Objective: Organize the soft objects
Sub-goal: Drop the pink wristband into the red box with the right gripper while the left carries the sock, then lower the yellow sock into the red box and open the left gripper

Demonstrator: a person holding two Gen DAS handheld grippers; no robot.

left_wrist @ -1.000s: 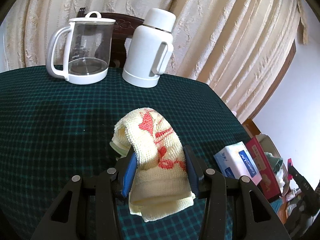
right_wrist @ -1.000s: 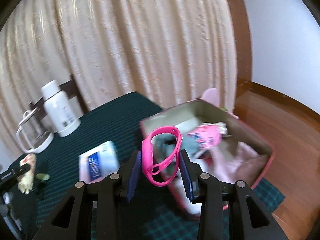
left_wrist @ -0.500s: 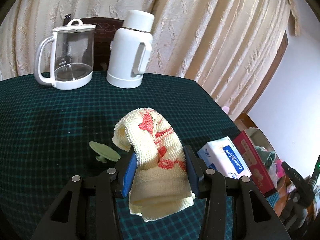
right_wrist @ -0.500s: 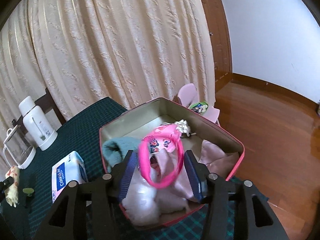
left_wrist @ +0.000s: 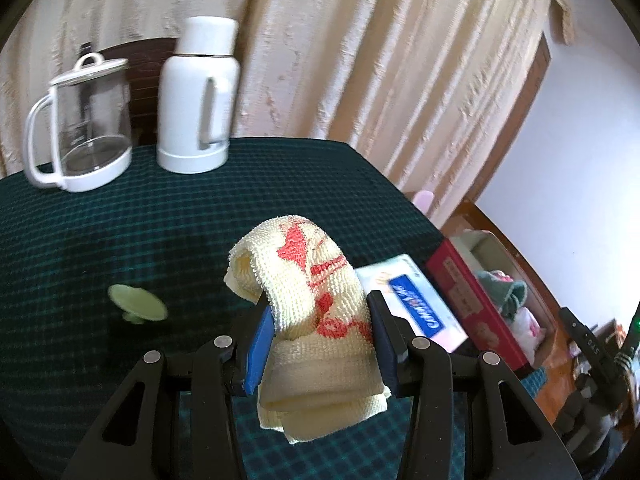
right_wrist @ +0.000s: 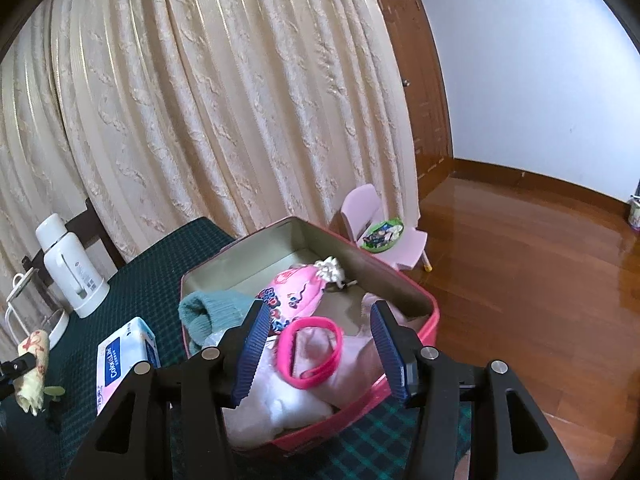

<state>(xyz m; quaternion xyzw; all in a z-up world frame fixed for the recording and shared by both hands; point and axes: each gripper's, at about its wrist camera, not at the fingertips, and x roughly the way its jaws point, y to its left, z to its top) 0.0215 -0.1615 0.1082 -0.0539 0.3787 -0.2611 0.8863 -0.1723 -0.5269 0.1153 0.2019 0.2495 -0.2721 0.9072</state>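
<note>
Left wrist view: the left hand-held gripper (left_wrist: 320, 334) is clamped on the folded yellow towel (left_wrist: 316, 320), which drapes lengthwise along the fingers. The red box (left_wrist: 476, 300) lies ahead and to the right, past the tissue pack (left_wrist: 416, 304) on the desk (left_wrist: 120, 240).

Right wrist view: the right hand-held gripper (right_wrist: 318, 348) hangs directly over that box (right_wrist: 430, 322), jaws apart and gripping nothing, the pink band (right_wrist: 312, 354) lying loose below on the clothes. The left hand carries the next item, so its path runs rightward.

Home: curtains (right_wrist: 240, 120), wood floor (right_wrist: 520, 248), child's chair (right_wrist: 384, 228).
</note>
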